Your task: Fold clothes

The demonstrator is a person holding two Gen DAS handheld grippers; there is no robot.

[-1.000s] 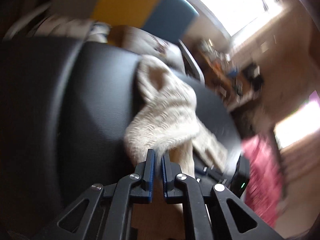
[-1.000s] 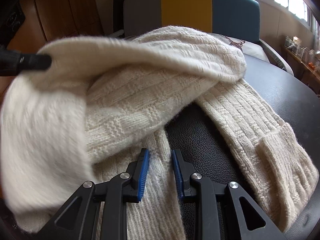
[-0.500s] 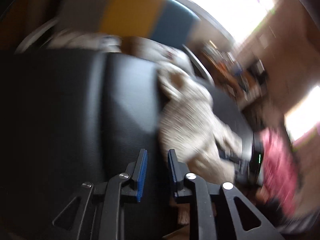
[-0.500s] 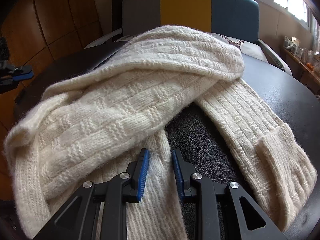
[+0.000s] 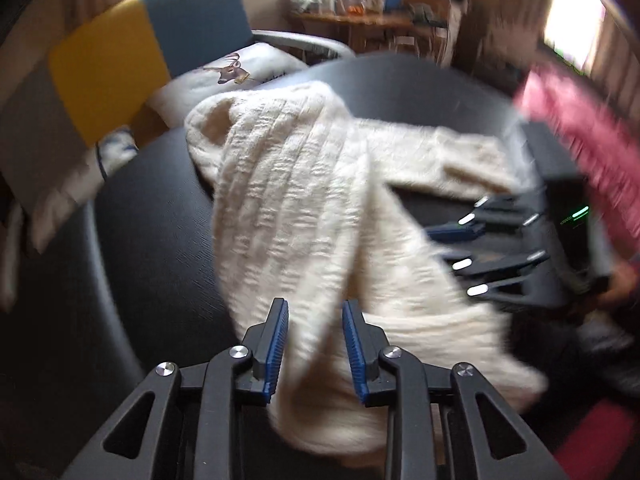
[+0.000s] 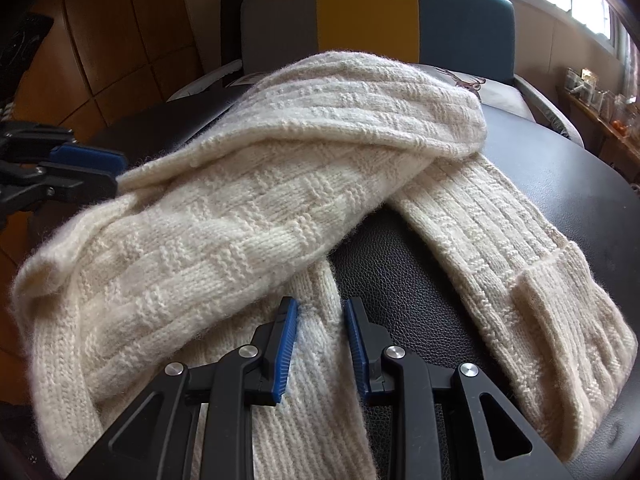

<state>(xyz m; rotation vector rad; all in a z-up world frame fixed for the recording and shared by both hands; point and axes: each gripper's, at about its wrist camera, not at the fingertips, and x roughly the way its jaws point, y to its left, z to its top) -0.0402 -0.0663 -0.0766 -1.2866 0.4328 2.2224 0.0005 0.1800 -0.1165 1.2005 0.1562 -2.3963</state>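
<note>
Chair point(image 6: 376, 12) behind cream sweater point(image 6: 248, 216)

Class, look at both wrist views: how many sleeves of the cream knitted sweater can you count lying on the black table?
2. One sleeve runs out to the right, cuff folded back; the other sleeve passes under the right gripper. The sweater body may hide more.

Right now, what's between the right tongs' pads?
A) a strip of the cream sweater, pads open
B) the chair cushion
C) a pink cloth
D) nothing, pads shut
A: in the right wrist view the right tongs stand open, with a ribbed strip of the cream sweater running between the blue pads and not pinched.
</note>
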